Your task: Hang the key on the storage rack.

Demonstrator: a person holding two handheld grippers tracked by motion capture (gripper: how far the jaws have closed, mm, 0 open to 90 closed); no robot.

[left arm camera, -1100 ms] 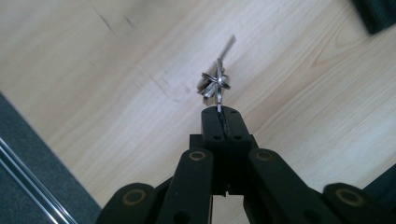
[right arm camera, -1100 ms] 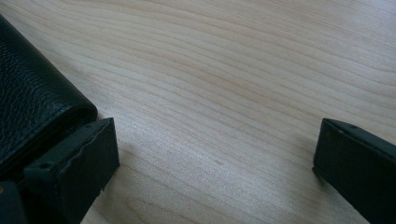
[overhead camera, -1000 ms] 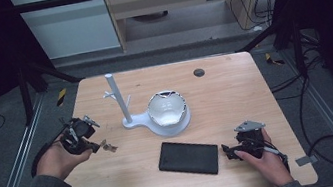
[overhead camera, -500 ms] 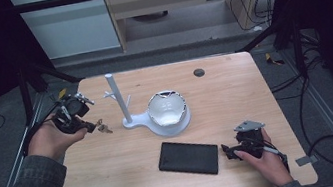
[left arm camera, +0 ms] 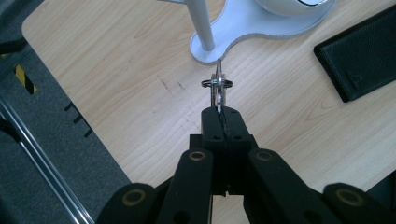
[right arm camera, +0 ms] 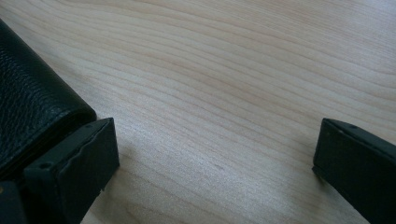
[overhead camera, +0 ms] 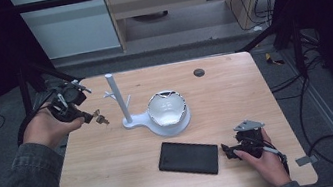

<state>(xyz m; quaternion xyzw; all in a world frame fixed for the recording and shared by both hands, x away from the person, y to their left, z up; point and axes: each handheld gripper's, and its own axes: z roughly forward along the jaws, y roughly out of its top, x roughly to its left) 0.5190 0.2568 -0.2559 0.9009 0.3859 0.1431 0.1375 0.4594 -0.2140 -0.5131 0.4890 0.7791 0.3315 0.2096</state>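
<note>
**One bunch of keys held above the table's left edge**

The left gripper (overhead camera: 88, 117) is raised over the left edge of the wooden table (overhead camera: 234, 88), toward the far corner. Its two black jaws are pressed together on a small bunch of keys (left arm camera: 218, 86); in the left gripper view a key blade stands edge-on between the jaw tips, with a metal ring threaded across it just beyond them. How many keys hang on the ring cannot be told. In the high view the keys sit off the gripper's tip, between the hand and the white stand (overhead camera: 155, 115).

There is one stand: a flat white base near the middle of the table carrying one upright post (overhead camera: 118, 98) with short pegs on its left part and one white bowl (overhead camera: 167, 108) on its right part.

One black wallet (overhead camera: 189, 157) lies flat toward the near edge, right of centre. One small dark round disc (overhead camera: 198, 72) sits near the far edge.

The right gripper (overhead camera: 228, 151) rests low near the near right corner, held in the person's right hand (overhead camera: 266, 161). Its jaws are spread wide in the right gripper view, bare wood between them, and one jaw lies just beside the wallet's rounded edge; whether it touches cannot be told.
</note>
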